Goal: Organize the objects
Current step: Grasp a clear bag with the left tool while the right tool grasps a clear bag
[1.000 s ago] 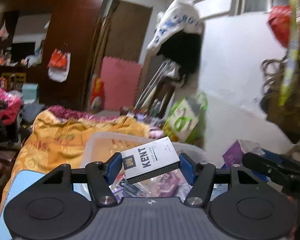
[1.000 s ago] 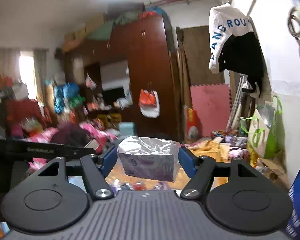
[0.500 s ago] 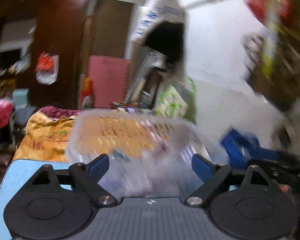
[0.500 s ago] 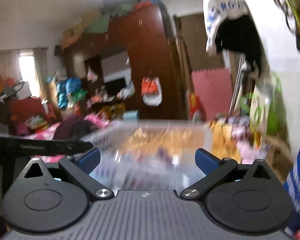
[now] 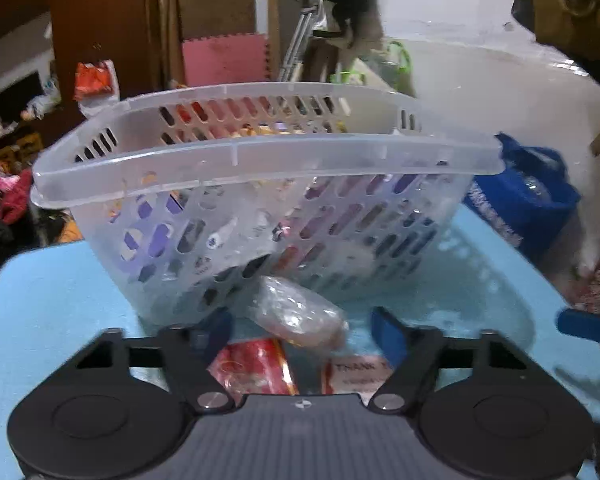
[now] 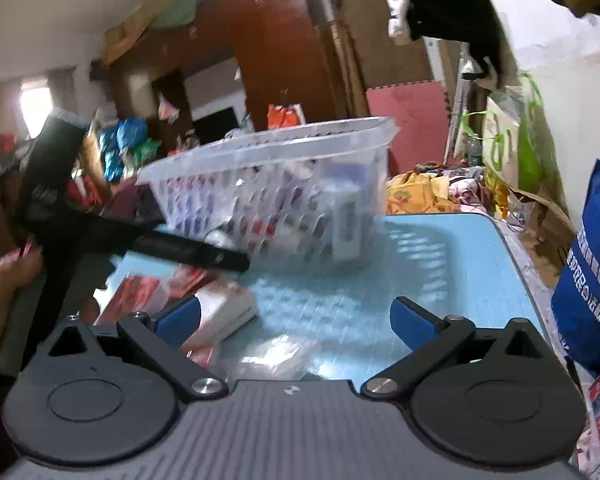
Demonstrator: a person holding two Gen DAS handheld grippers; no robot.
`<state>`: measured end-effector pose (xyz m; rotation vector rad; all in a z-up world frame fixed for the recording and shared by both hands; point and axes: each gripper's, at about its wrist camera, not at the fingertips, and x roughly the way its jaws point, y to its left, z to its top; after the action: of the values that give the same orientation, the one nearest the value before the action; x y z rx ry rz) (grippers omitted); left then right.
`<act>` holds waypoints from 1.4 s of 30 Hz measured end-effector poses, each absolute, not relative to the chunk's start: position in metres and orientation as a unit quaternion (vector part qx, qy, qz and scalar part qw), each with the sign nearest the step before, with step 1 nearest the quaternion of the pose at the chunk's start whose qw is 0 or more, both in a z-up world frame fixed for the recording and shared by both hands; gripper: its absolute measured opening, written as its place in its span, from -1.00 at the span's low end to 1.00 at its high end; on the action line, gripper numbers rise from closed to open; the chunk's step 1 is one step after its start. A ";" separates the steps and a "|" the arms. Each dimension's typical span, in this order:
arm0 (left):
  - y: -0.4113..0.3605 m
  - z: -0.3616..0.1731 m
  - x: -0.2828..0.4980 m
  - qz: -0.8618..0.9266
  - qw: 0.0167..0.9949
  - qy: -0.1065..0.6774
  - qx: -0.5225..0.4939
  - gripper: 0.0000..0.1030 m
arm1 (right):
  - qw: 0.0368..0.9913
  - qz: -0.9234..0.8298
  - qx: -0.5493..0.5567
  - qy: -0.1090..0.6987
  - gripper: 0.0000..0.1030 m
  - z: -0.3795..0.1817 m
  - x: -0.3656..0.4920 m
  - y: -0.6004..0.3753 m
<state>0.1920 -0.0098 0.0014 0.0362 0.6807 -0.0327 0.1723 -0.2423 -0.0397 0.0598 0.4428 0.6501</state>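
Note:
A clear perforated plastic basket (image 5: pixel 260 148) stands on the light blue table (image 5: pixel 52 304) and holds several small packs. It also shows in the right wrist view (image 6: pixel 260 160). My left gripper (image 5: pixel 302 330) is open and empty, low over the table in front of the basket. A clear-wrapped pack (image 5: pixel 296 312) lies between its fingers, with a red packet (image 5: pixel 252 364) and a white card (image 5: pixel 360 372) just below. My right gripper (image 6: pixel 296 320) is open and empty. A white box (image 6: pixel 228 312) lies by its left finger and a clear wrapper (image 6: pixel 272 356) lies between its fingers.
A blue bag (image 6: pixel 592 264) stands at the table's right edge, also in the left wrist view (image 5: pixel 520 200). The left tool's black body (image 6: pixel 100 220) reaches across the right wrist view. Red packets (image 6: pixel 140 292) lie at the left. Cluttered room and wardrobe (image 6: pixel 268 60) behind.
Both grippers have opened and dropped low to the table. The Kent pack has left the left gripper and the wrapped purple box the right one. The basket now fills the view ahead.

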 end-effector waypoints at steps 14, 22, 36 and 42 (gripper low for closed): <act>-0.001 -0.001 0.178 -0.031 0.949 0.314 0.006 0.10 | 0.907 0.326 -0.007 0.267 0.16 -0.061 0.182 -0.224; -0.006 0.009 0.162 -0.035 0.964 0.263 0.018 0.08 | 0.919 0.323 -0.021 0.226 0.01 -0.055 0.166 -0.225; 0.030 0.021 0.113 -0.052 0.975 0.214 -0.043 0.08 | 0.919 0.353 0.014 0.174 0.02 -0.034 0.159 -0.233; 0.050 0.052 0.094 -0.048 0.985 0.154 -0.059 0.08 | 0.923 0.358 0.023 0.136 0.02 0.003 0.162 -0.231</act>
<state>0.0945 0.0501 0.0519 -0.1191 0.3098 -0.0972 0.1622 -0.2312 0.0030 0.0478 0.2796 0.7352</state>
